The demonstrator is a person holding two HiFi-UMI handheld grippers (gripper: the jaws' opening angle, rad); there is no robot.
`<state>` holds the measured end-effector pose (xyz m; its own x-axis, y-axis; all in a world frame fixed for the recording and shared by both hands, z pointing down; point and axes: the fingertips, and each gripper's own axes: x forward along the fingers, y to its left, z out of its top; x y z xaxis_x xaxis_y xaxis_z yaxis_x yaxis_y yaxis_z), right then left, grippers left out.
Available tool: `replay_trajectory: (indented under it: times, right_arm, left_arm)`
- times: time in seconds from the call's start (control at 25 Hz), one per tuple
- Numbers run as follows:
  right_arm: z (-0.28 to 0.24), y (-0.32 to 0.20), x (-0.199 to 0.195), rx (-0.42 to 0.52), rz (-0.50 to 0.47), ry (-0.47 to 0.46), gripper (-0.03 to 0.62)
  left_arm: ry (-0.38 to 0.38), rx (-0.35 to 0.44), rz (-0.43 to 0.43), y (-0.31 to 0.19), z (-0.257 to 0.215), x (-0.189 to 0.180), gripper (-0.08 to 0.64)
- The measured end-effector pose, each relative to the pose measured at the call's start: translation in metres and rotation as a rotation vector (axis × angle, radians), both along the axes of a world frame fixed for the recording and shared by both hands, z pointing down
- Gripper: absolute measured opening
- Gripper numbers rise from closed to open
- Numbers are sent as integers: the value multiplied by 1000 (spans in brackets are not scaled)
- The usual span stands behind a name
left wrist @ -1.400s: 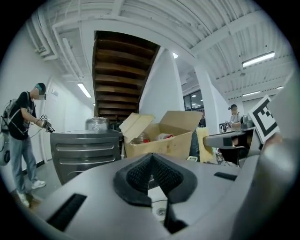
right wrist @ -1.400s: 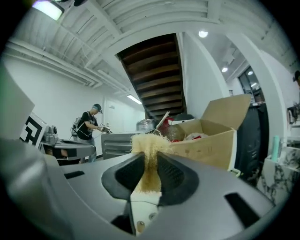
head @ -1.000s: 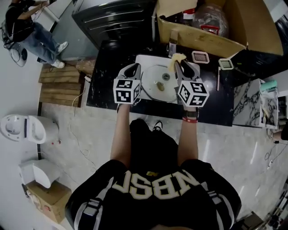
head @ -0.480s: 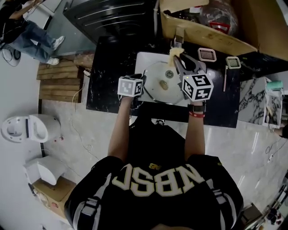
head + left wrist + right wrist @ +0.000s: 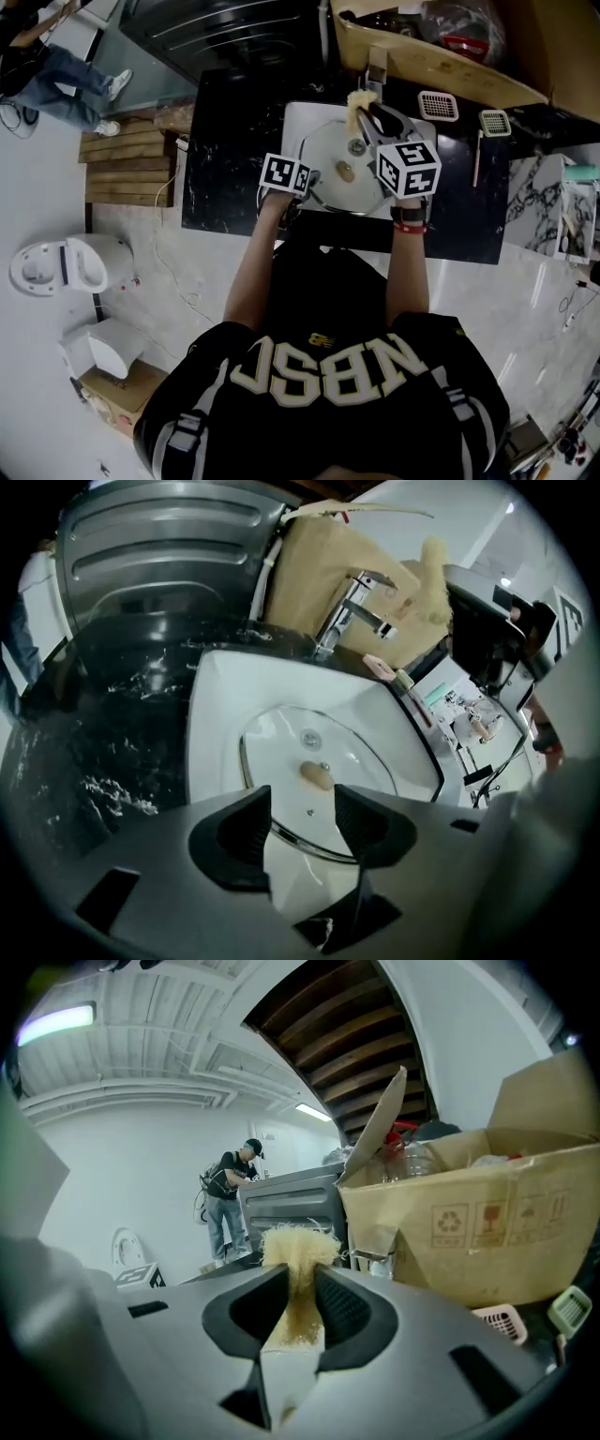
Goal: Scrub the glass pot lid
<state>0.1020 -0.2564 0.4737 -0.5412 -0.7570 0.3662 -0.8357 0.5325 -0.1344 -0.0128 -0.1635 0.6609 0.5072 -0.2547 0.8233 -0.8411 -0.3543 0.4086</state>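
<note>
The glass pot lid (image 5: 342, 173) lies in the white sink (image 5: 298, 122), its tan knob (image 5: 316, 776) facing up. My left gripper (image 5: 307, 181) hangs over the lid's near left rim. In the left gripper view its jaws (image 5: 305, 822) have just been opening; the steel rim shows between them, and the pads do not press on it. My right gripper (image 5: 368, 114) reaches over the back of the sink near the faucet. It is shut on a yellow fibre scrubber (image 5: 298, 1258), whose frayed tuft (image 5: 357, 101) sticks out past the fingertips.
A chrome faucet (image 5: 377, 62) stands behind the sink, with an open cardboard box (image 5: 441, 61) beyond it. Two small grids (image 5: 438, 105) lie on the black counter (image 5: 234, 141) at the right. A person (image 5: 42, 52) stands far left on the floor.
My left gripper has dropped and tilted down to the lid's left rim, and its jaws have spread. My right gripper with the scrubber has shifted slightly over the sink's back.
</note>
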Motion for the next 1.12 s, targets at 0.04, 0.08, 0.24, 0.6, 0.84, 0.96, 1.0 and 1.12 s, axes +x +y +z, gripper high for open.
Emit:
replay_trajectory:
  times: [0.04,0.08,0.24,0.6,0.84,0.96,1.0,1.12]
  right_arm:
    - [1,-2,0,-2,-1,-2,98]
    - [2,-3,-1,-5,-2,-5,98]
    - [8,-5,-7,-18,-12,-15,98]
    - [8,-9,-16,-21,-45,-10,100]
    - [6,-11,-15,-15,-53,-6,100]
    - [8,-9,-17,-18,-65,-3,100]
    - [9,-8,-17,-19,-68,-2,100]
    - [10,-7,-16,-20,-69,1,100]
  left_arm:
    - [0,-30,0,4,3,1,236]
    - [5,-58,-2,7,6,1,252]
    - [72,-181,-24,18,15,7,303]
    - [101,-297,-104,23,27,3,311]
    - [74,-329,-101,35,30,6,311]
    - [57,-366,-95,40,33,3,310]
    - [49,-378,-87,43,34,4,310]
    - [12,-407,-75,44,40,4,310]
